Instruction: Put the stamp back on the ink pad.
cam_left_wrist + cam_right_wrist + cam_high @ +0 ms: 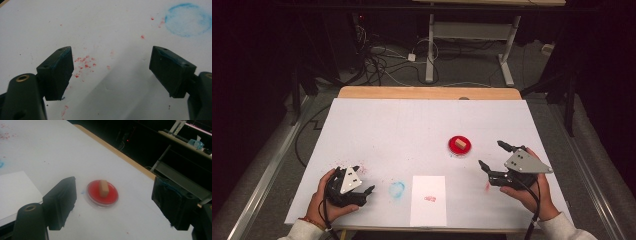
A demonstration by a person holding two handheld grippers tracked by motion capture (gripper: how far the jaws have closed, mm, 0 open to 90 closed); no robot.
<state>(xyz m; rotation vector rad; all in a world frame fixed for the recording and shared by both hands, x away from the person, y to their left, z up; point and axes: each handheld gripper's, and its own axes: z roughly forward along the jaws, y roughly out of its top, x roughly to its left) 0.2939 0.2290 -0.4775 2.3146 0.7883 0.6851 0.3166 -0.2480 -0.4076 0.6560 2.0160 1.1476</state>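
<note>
A small red round dish [452, 147] sits right of the table's middle with a tan block [460, 144] standing in it. My right gripper [490, 153] is open just right of the dish, jaws pointing toward it, nothing between them. In the right gripper view the dish [93, 191] and block [103, 188] lie ahead between the spread jaws of the right gripper [113, 180]. My left gripper [365, 179] rests open near the front left. Its own view shows the left gripper [111, 52] empty over red specks [85, 63].
A white paper sheet [428, 200] with a small red mark [430, 198] lies at the front centre. A blue ring smudge [396, 189] is left of it, also seen as the blue ring [187, 20]. The wooden table edge [427, 92] runs along the back.
</note>
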